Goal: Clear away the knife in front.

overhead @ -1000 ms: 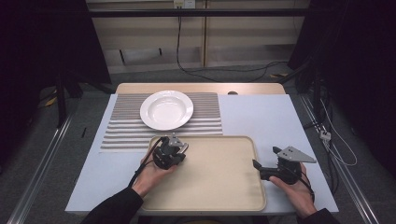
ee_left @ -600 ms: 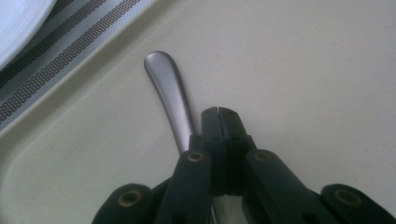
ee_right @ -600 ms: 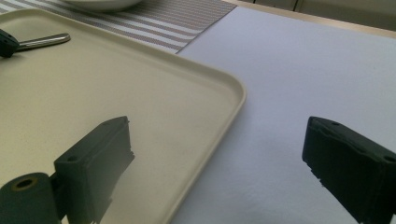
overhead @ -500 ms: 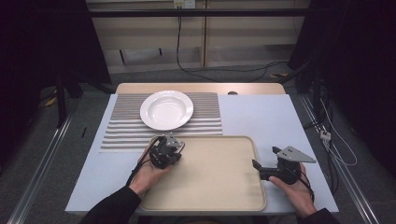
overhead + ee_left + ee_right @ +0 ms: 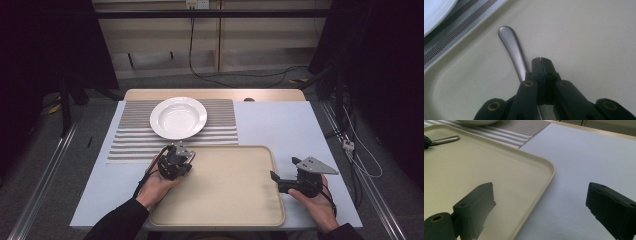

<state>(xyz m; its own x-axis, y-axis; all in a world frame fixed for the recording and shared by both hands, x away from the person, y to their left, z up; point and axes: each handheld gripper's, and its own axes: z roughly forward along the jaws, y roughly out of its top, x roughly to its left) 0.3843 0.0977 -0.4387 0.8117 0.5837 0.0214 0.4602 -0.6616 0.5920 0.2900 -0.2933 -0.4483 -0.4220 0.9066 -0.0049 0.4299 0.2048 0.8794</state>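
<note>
My table (image 5: 280,125) has a pale top and a wooden edge at twelve o'clock; beyond it stands a light panelled wall (image 5: 210,45), a black cable (image 5: 235,75) trailing over the grey floor (image 5: 95,115); dark curtains (image 5: 380,60) hang at three and nine o'clock; metal rails (image 5: 45,170) run alongside.

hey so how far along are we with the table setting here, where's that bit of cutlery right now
Done: the white plate sits on the striped mat. In hand: the left hand-held gripper, jaws closed, is at a metal cutlery handle lying on the tray; whether it grips is unclear. Left: the cutlery is not yet beside the plate. The right hand-held gripper waits open over the tray's right rim.
</note>
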